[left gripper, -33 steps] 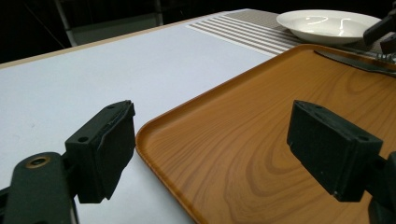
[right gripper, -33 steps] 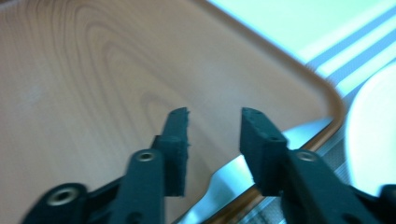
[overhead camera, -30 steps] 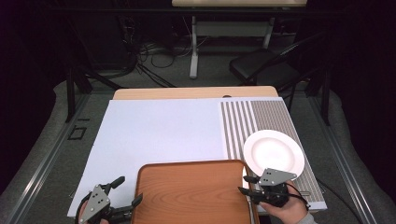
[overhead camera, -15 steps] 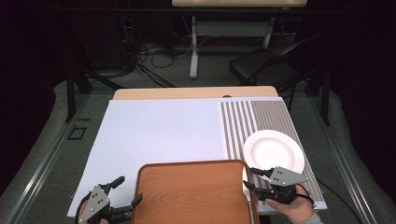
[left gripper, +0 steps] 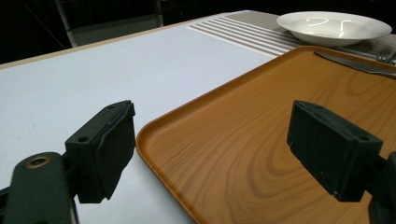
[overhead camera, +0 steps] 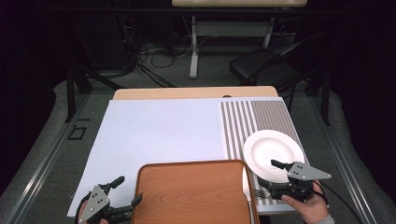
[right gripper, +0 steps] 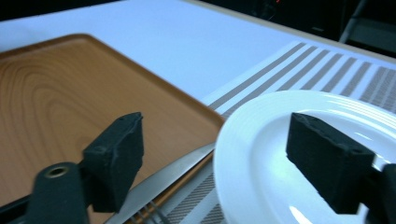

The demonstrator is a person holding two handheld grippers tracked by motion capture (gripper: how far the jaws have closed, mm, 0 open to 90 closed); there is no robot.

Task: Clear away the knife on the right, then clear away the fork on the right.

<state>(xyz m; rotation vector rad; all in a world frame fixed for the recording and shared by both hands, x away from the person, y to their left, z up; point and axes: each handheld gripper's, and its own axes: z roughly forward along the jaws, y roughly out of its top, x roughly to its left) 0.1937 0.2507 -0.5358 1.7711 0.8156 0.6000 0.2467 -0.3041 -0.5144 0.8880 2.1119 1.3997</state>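
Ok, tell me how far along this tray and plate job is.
Done: the brown wooden tray lies flat on the white table mat, and the right claw has just been opening, with nothing between its jaws. In hand: that claw now points at the round white plate, while the left claw sits open at the tray's left edge. Left: the plate is not gripped and rests on the striped placemat.

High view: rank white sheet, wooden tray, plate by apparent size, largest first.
1. White sheet, widest spread across the table.
2. Wooden tray, cut off by the frame's bottom edge, yet clearly bigger than the plate.
3. Plate, smallest.
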